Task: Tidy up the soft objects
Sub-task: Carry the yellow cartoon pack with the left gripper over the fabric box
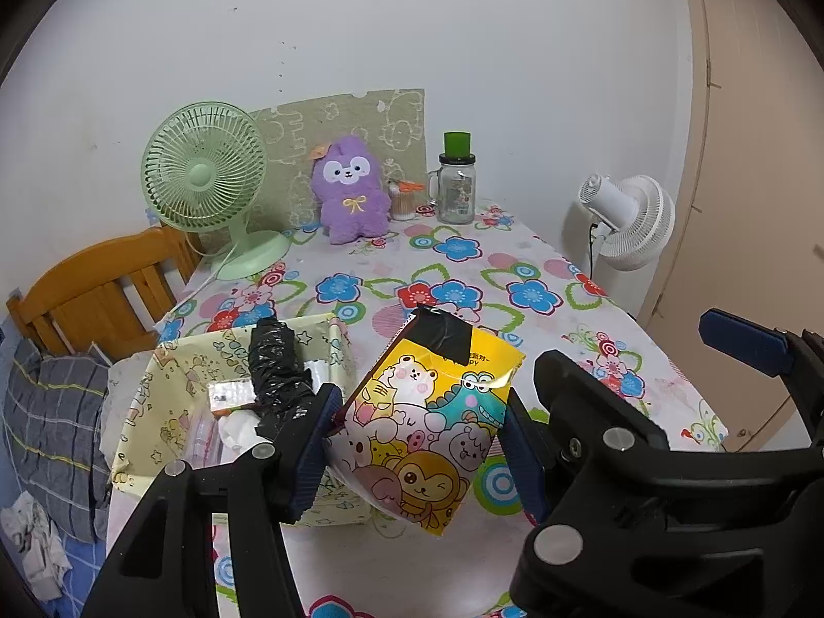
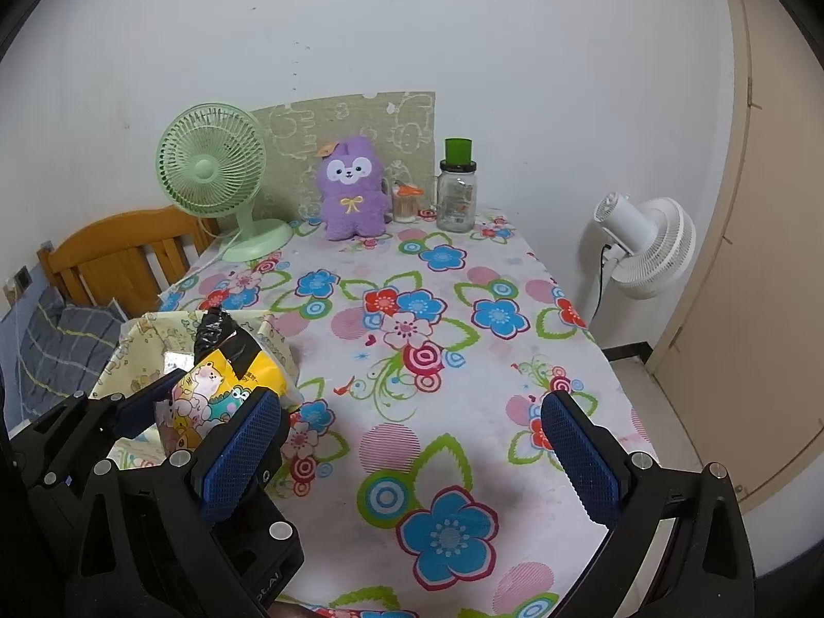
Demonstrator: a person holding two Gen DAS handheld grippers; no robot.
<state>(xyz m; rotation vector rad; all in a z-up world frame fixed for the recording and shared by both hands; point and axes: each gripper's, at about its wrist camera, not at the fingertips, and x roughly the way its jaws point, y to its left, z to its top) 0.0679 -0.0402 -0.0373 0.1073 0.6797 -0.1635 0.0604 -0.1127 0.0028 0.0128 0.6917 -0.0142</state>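
**Kid:** What did you have in your left gripper (image 1: 417, 443)?

**Helper:** You had the soft yellow plastic pack with cartoon animals and a black taped top (image 1: 422, 427). It sat in the lower middle of the left wrist view. The two blue pads squeezed it from both sides, so it hung up off the flowery tablecloth (image 1: 463, 268) and tipped a bit.

**Kid:** Why did you hold it there?

**Helper:** I think you meant to drop it in the pale yellow box with little cartoon drawings (image 1: 154, 412). The box was just beside the pack, at the lower left. It already had a crinkly black plastic bundle (image 1: 275, 365) and a small wrapped packet (image 1: 232, 394) in it, so it looked like the home for soft things.

**Kid:** And your right gripper (image 2: 412, 458)?

**Helper:** It gripped nothing. Its jaws stood wide apart in the lower part of the right wrist view, with only tablecloth between them. It stayed out of the way, I guess.

**Kid:** What about the purple fluffy bunny toy (image 1: 350, 190)?

**Helper:** It sat at the top middle, far back by the wall, between the green desk fan (image 1: 206, 180) and the glass jar with a green cap (image 1: 456, 190). It is soft too, so it may have been next.
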